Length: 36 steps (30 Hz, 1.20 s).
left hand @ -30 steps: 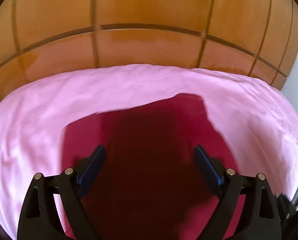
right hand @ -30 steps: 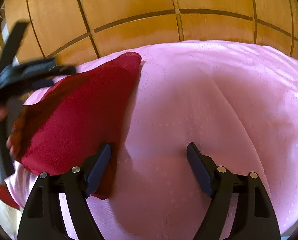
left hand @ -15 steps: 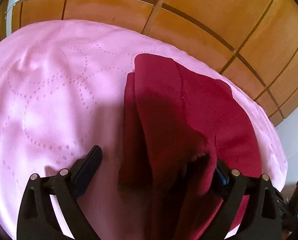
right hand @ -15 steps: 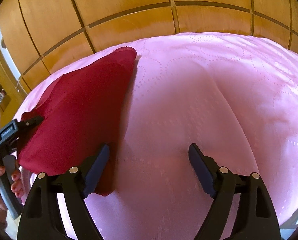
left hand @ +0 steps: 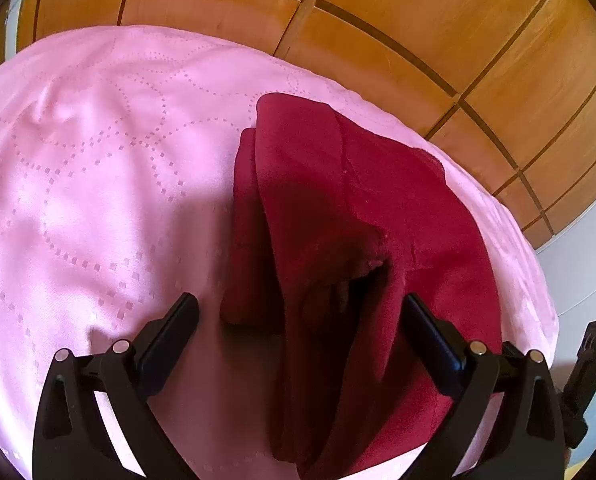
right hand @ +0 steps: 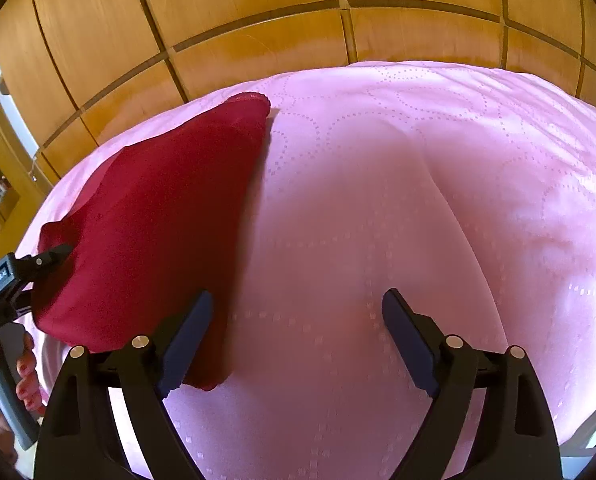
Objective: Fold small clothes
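Note:
A dark red garment (left hand: 358, 220) lies folded lengthwise on the pink patterned cloth (left hand: 98, 180). My left gripper (left hand: 298, 320) hovers over the garment's near end with its jaws opening. A raised fold sits between them, and the pads do not press on it. In the right wrist view the garment (right hand: 158, 220) lies at the left, with the left gripper (right hand: 56, 254) at its left edge. My right gripper (right hand: 298, 320) is opening too. Its left finger (right hand: 190, 332) overlaps the garment's near corner, and only pink cloth (right hand: 378, 200) lies between the jaws.
Orange wood panels (right hand: 258, 20) rise behind the pink surface. A person's hand (right hand: 26, 380) holds the left tool's grey handle at the lower left. A black device with a green light (left hand: 590, 352) sits by a white wall at the right edge.
The left gripper swung down from the upper left to the garment's left edge and rolled, so the garment now runs lengthwise in its view. Both pairs of jaws stand wider.

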Each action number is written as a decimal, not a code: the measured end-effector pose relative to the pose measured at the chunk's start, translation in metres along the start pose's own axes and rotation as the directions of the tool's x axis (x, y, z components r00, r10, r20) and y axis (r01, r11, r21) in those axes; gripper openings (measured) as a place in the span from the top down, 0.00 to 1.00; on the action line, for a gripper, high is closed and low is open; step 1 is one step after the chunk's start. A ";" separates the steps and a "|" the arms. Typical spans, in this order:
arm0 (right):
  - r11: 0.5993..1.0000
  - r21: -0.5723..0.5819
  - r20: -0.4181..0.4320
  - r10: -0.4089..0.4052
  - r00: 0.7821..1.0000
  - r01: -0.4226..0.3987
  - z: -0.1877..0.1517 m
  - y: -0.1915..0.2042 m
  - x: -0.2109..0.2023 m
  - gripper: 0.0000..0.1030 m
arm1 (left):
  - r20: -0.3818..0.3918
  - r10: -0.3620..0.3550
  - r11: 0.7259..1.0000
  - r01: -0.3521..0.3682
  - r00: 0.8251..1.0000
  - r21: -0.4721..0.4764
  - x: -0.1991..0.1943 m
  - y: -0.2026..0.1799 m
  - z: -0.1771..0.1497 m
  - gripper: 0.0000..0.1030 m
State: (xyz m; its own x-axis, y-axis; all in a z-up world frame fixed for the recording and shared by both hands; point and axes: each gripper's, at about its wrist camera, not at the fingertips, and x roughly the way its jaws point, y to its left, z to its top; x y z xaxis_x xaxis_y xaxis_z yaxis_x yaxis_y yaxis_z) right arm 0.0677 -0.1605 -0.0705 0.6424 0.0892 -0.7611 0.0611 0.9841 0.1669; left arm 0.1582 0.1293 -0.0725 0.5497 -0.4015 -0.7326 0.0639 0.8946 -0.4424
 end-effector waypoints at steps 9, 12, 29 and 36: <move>0.998 -0.001 0.033 0.058 0.998 -0.058 0.013 0.001 -0.009 0.17 | 0.003 -0.049 0.998 0.048 0.999 0.033 -0.001 -0.008 0.004 0.03; 0.990 0.040 0.028 0.134 0.991 -0.135 0.017 -0.001 -0.006 0.17 | -0.011 -0.020 0.995 0.021 1.000 0.095 0.003 -0.015 0.001 0.03; 0.880 0.270 -0.043 0.417 0.908 -0.391 0.039 -0.003 0.040 0.25 | -0.056 -0.136 0.991 0.136 0.989 -0.014 0.001 0.014 -0.002 0.21; 0.850 0.303 -0.050 0.467 0.883 -0.432 0.038 -0.007 0.048 0.26 | -0.075 -0.172 0.985 0.172 0.982 -0.015 -0.003 0.016 -0.014 0.21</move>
State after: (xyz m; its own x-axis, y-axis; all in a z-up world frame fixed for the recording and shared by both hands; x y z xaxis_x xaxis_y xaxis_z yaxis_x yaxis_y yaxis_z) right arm 0.1274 -0.1686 -0.0839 0.5576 0.5457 -0.6255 0.0056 0.7511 0.6602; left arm 0.1457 0.1418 -0.0844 0.4661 -0.5632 -0.6823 0.1451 0.8095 -0.5689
